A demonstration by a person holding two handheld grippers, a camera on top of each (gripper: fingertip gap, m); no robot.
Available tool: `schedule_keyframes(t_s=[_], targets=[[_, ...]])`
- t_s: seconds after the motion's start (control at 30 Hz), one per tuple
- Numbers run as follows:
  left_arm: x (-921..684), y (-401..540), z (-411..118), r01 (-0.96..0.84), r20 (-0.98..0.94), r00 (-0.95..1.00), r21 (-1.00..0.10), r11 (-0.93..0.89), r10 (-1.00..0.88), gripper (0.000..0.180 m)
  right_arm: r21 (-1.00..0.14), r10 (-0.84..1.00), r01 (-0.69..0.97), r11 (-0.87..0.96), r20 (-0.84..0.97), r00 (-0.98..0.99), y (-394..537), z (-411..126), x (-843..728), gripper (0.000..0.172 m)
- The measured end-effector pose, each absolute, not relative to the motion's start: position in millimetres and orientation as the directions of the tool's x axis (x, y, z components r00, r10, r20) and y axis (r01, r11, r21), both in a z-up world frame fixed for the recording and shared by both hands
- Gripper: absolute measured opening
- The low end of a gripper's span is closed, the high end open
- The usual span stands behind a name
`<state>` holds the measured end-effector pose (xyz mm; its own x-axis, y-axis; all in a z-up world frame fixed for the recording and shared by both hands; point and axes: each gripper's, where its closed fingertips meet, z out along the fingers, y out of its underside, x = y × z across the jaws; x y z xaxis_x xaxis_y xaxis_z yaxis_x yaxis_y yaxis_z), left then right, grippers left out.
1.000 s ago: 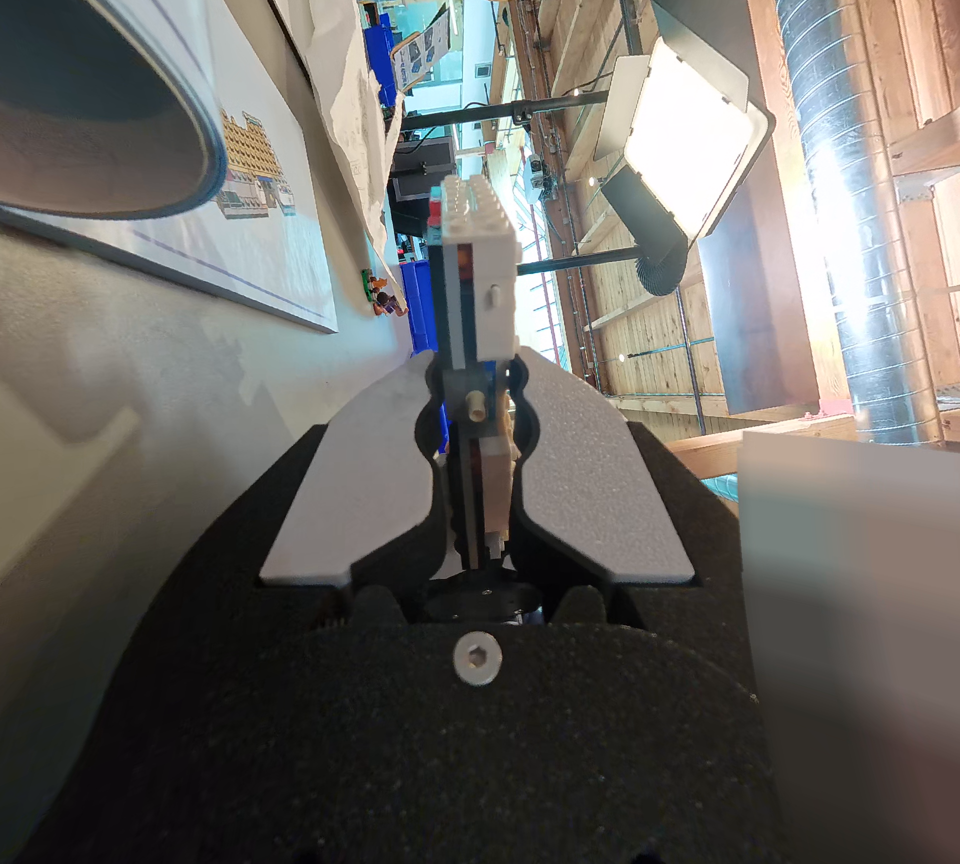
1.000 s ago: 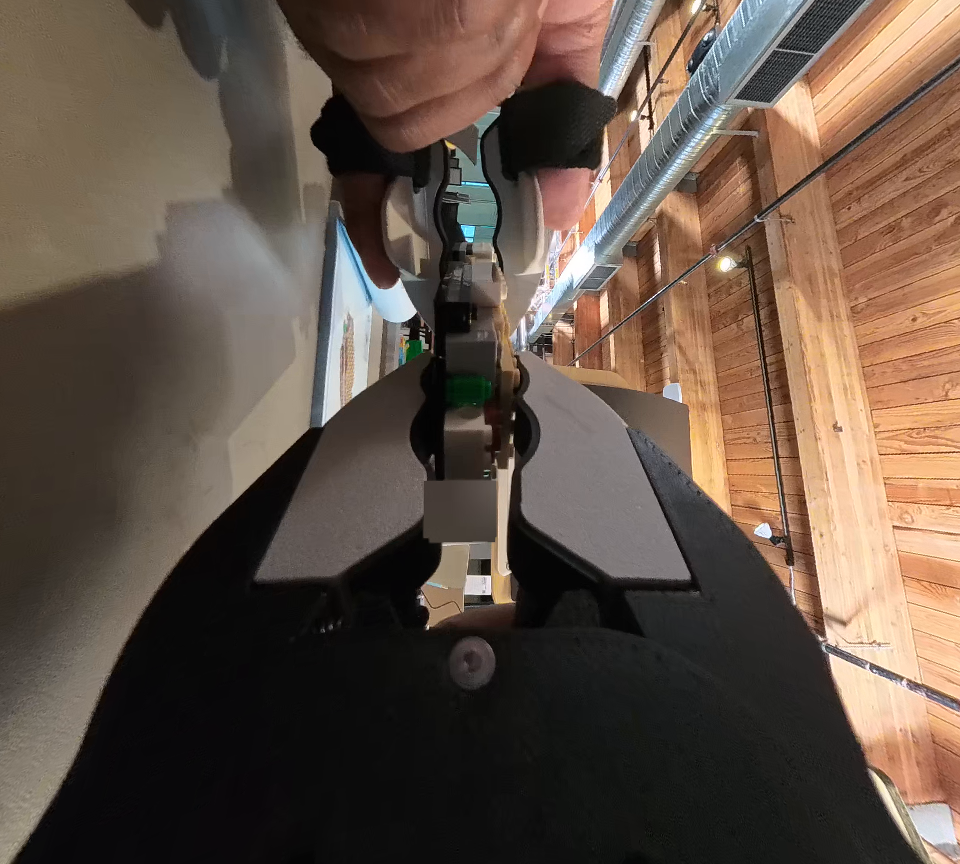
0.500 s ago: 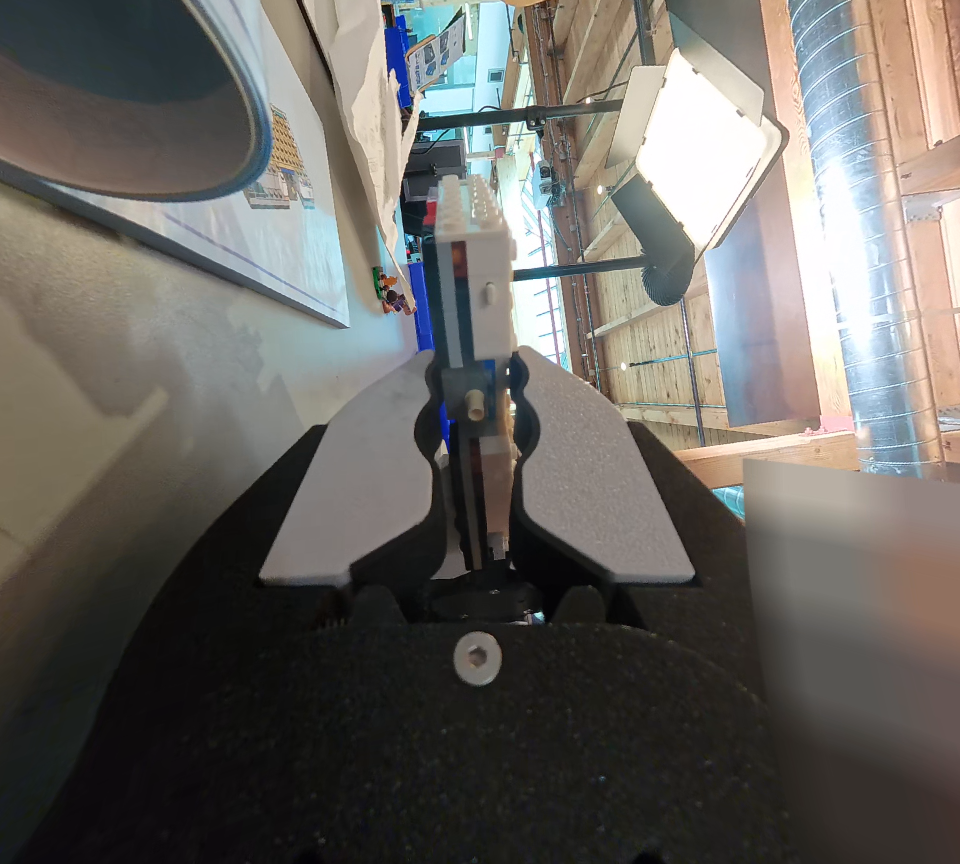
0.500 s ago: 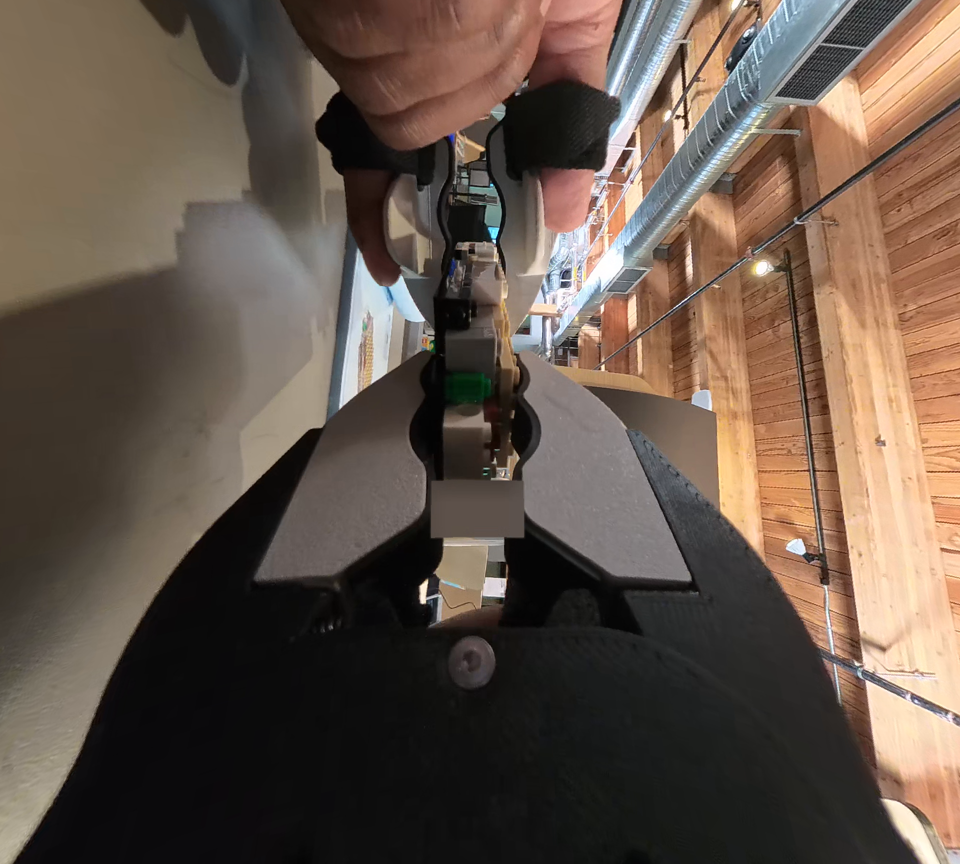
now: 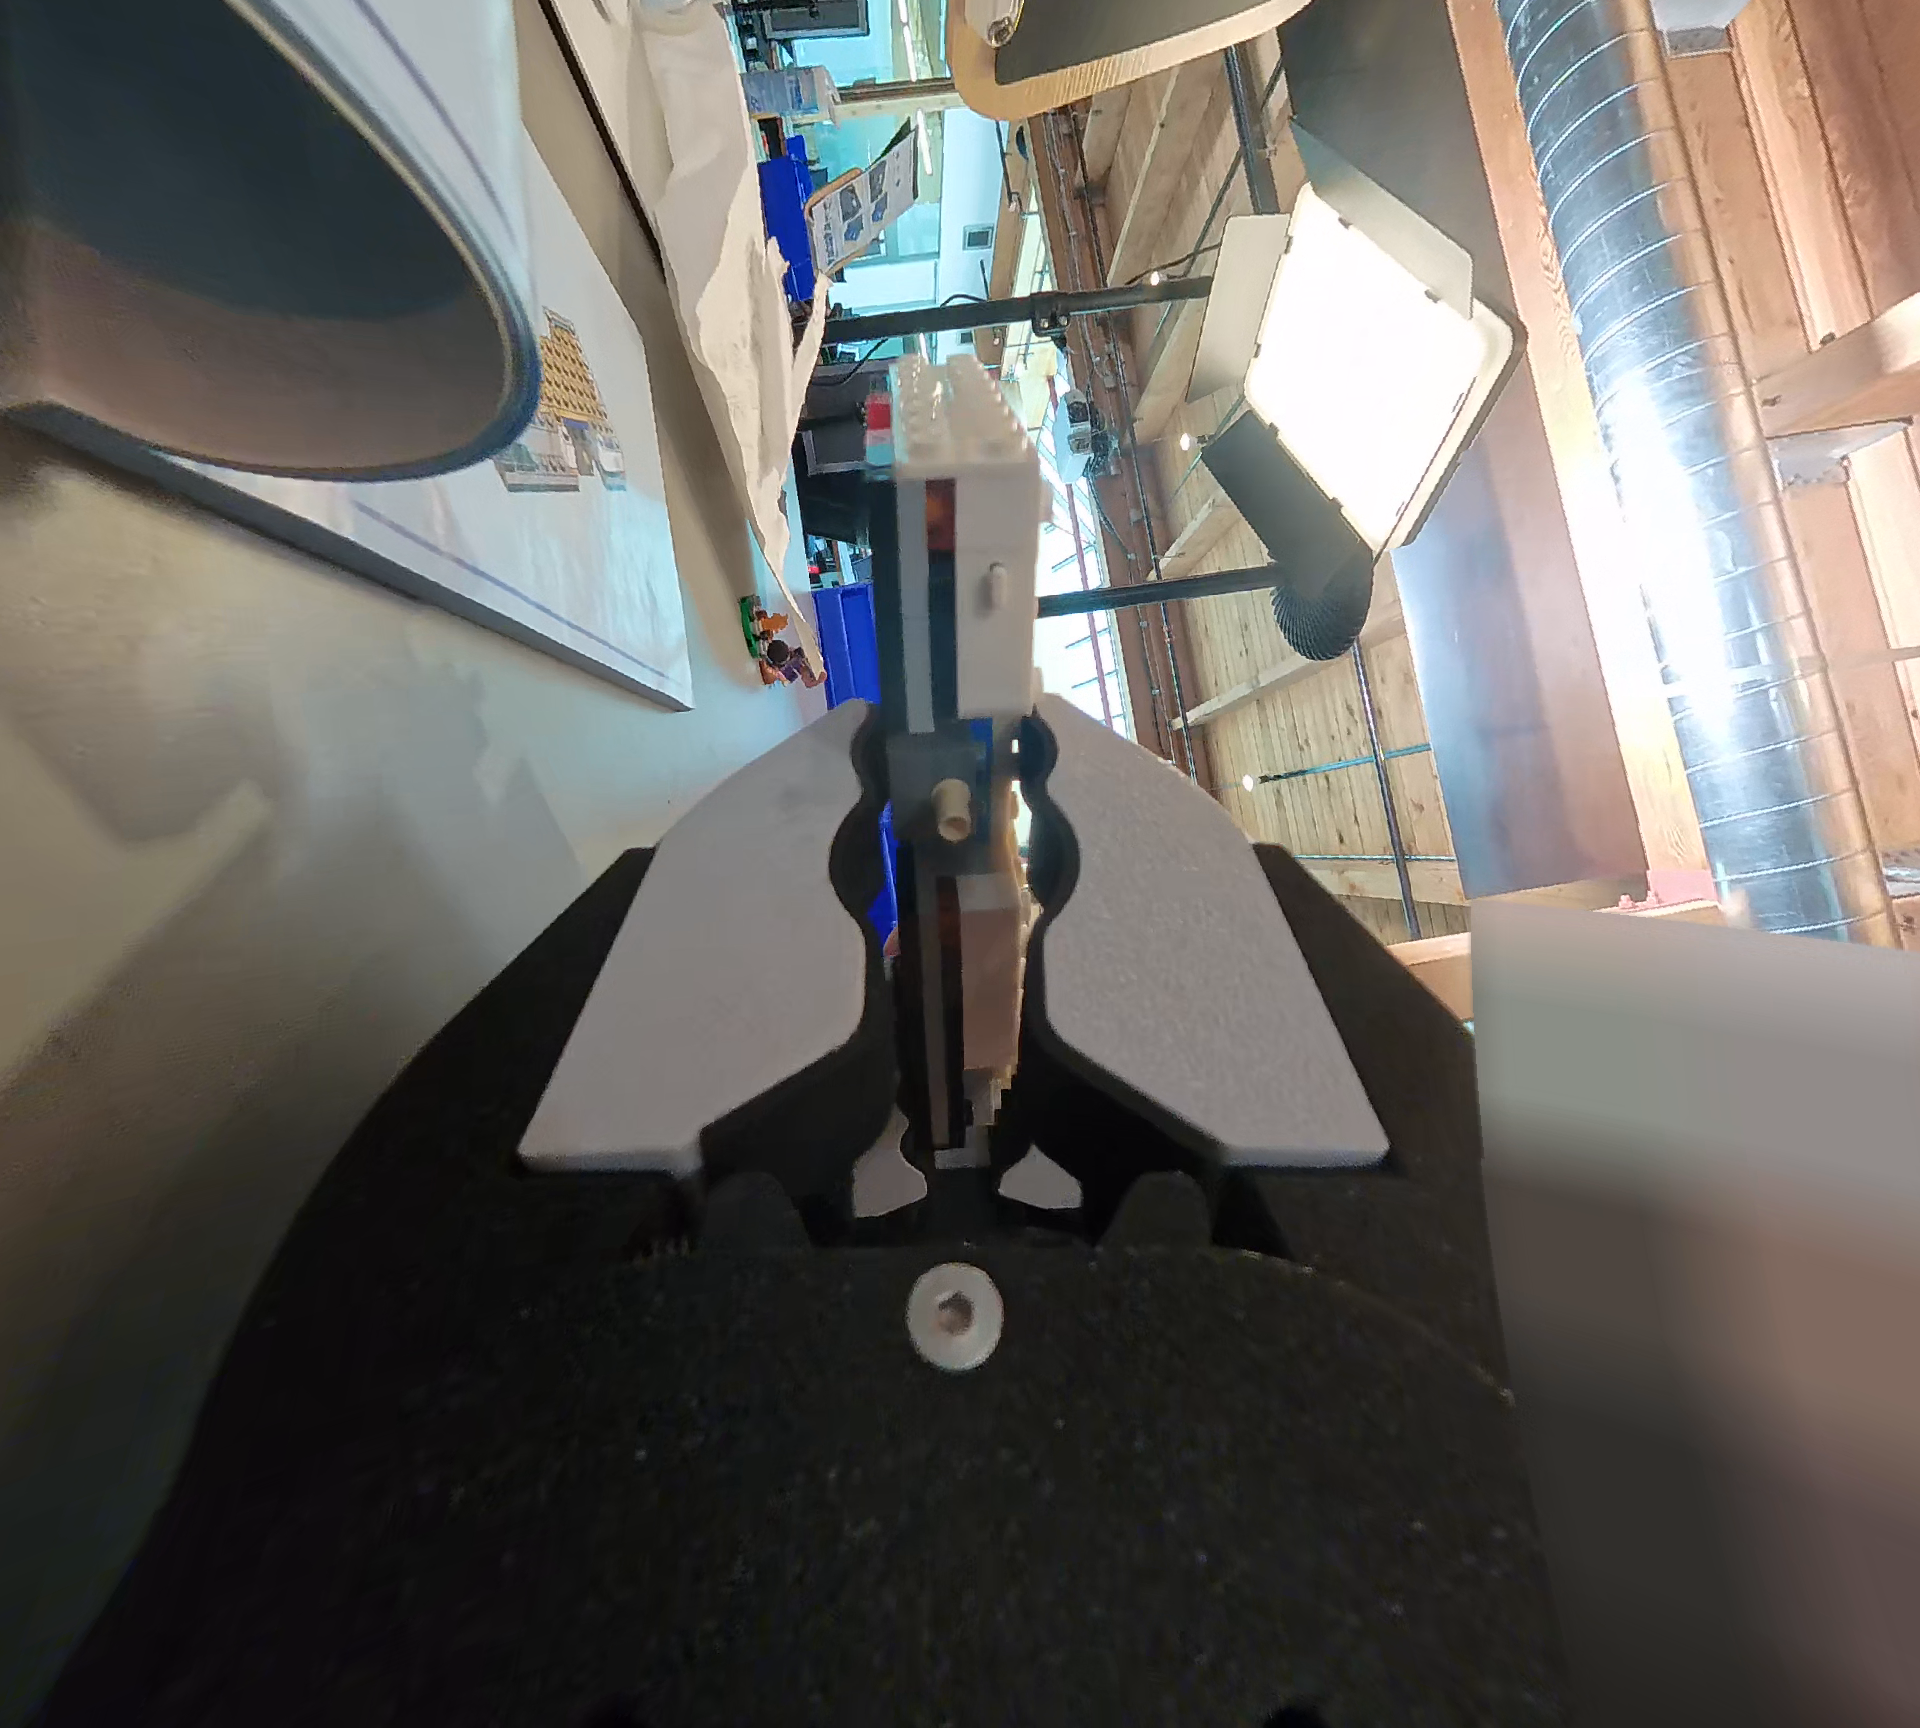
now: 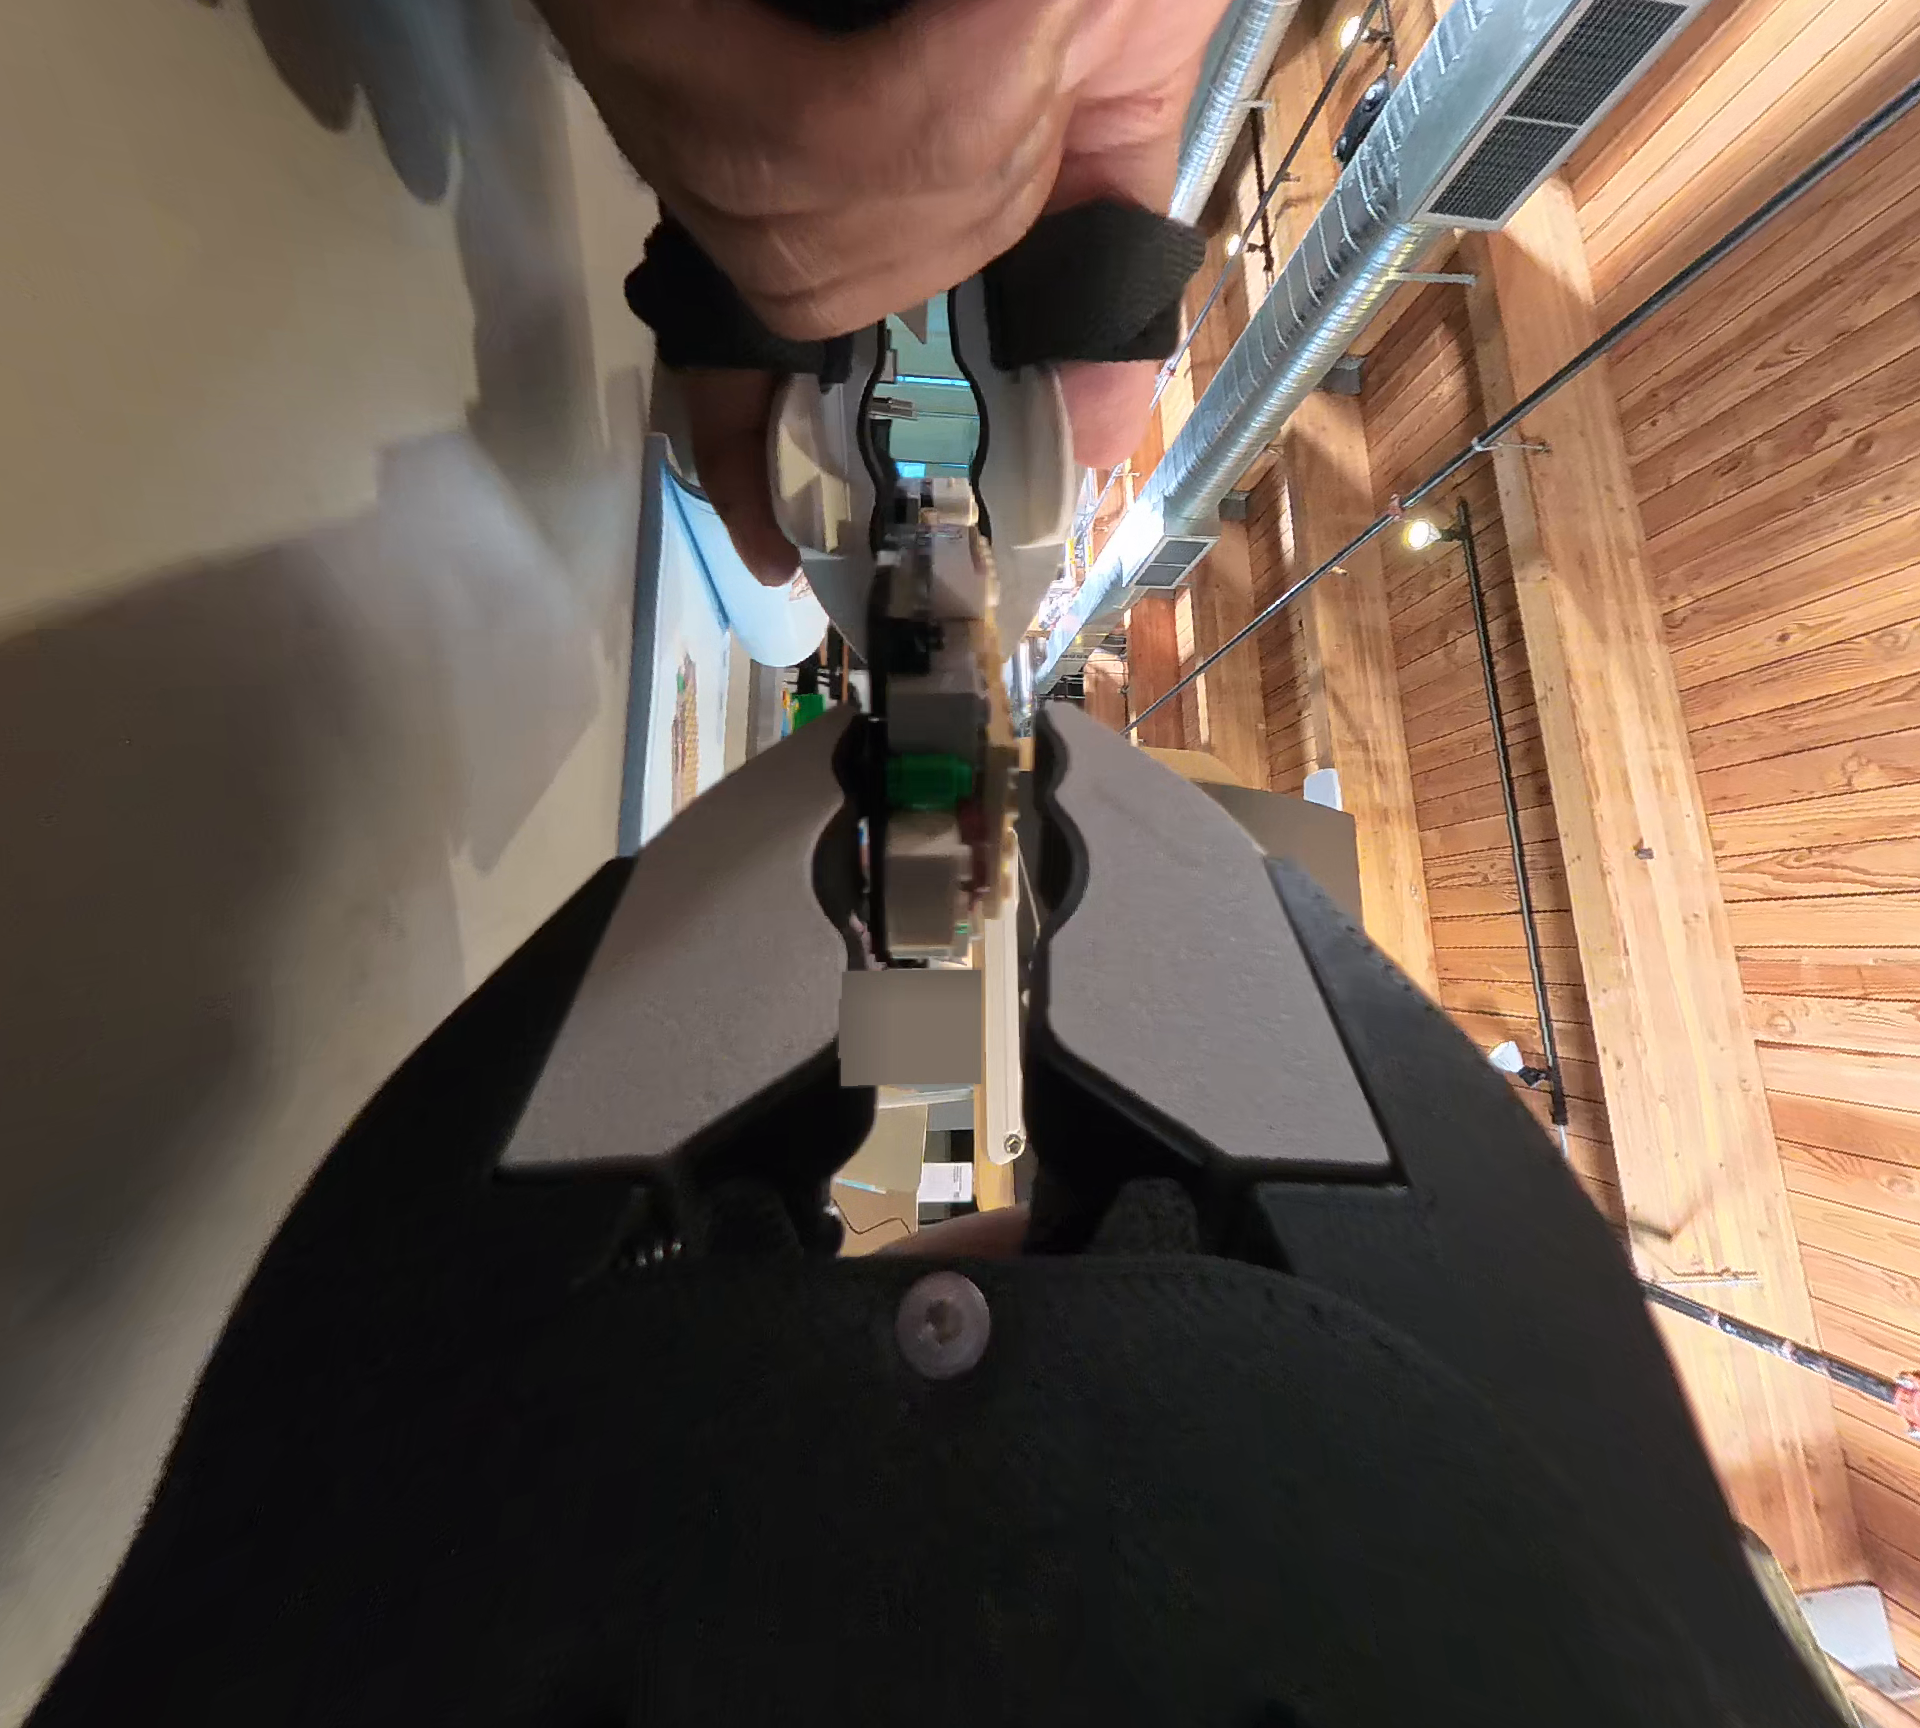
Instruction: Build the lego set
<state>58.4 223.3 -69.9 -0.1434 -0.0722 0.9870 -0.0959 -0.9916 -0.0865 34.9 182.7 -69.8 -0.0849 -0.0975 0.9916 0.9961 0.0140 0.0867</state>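
Note:
My left gripper (image 5: 951, 722) is shut on a toy-brick assembly (image 5: 966, 556) of white, black and grey bricks with a tan pin; its white end sticks out past my fingertips. In the right wrist view the same assembly (image 6: 925, 774), here grey with a green piece and a tan plate, stands between the pads of my right gripper (image 6: 945, 722). A thin slit of light shows between the tan plate and the right pad, so these pads do not press on it. Beyond it a hand (image 6: 883, 68) holds my left gripper (image 6: 925, 598), whose fingers clamp the assembly's far end.
Both views are turned sideways, with the pale table (image 5: 260, 795) on the left. An open instruction booklet (image 5: 582, 556) with a curled page (image 5: 208, 172) lies on it, with small figures (image 5: 774, 639) and a blue bin (image 5: 847, 639) beyond. A bright lamp panel (image 5: 1351, 390) hangs at the right. About 5 centimeters separates my left fingertips from my right.
My right jaws have opened a little around the assembly, which has not shifted. My left gripper keeps its hold and has tilted slightly.

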Motion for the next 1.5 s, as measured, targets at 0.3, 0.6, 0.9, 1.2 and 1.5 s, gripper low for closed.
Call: schedule_keyframes(t_s=[0.3, 0.6, 0.9, 1.2, 1.5], targets=[[57.9, 223.1, -70.4, -0.093, 0.989, -0.132, -0.079, -0.993, -0.067, 0.023, 0.042, -0.052, 0.998, 0.035, 0.998, -0.040, 182.6, -71.0, 34.5, 0.025], [58.8, 222.6, -71.7, -0.096, 0.990, -0.137, -0.058, -0.994, -0.044, 0.023, 0.051, -0.034, 0.998, 0.030, 0.998, -0.050, 181.7, -71.9, 34.8, 0.024], [59.2, 222.0, -73.0, -0.097, 0.990, -0.136, -0.052, -0.994, -0.038, 0.023, 0.069, -0.028, 0.997, 0.024, 0.997, -0.068, 180.7, -72.7, 33.9, 0.024], [58.2, 224.5, -65.3, -0.084, 0.982, -0.188, -0.048, -0.995, -0.031, 0.023, 0.017, -0.096, 1.000, 0.023, 0.995, -0.015, 180.4, -65.5, 34.1, 0.030], [57.6, 226.2, -63.8, -0.086, 0.981, -0.192, -0.058, -0.995, -0.041, 0.023, -0.028, -0.089, 1.000, 0.000, 0.996, 0.028, 182.7, -63.8, 43.0, 0.044]])
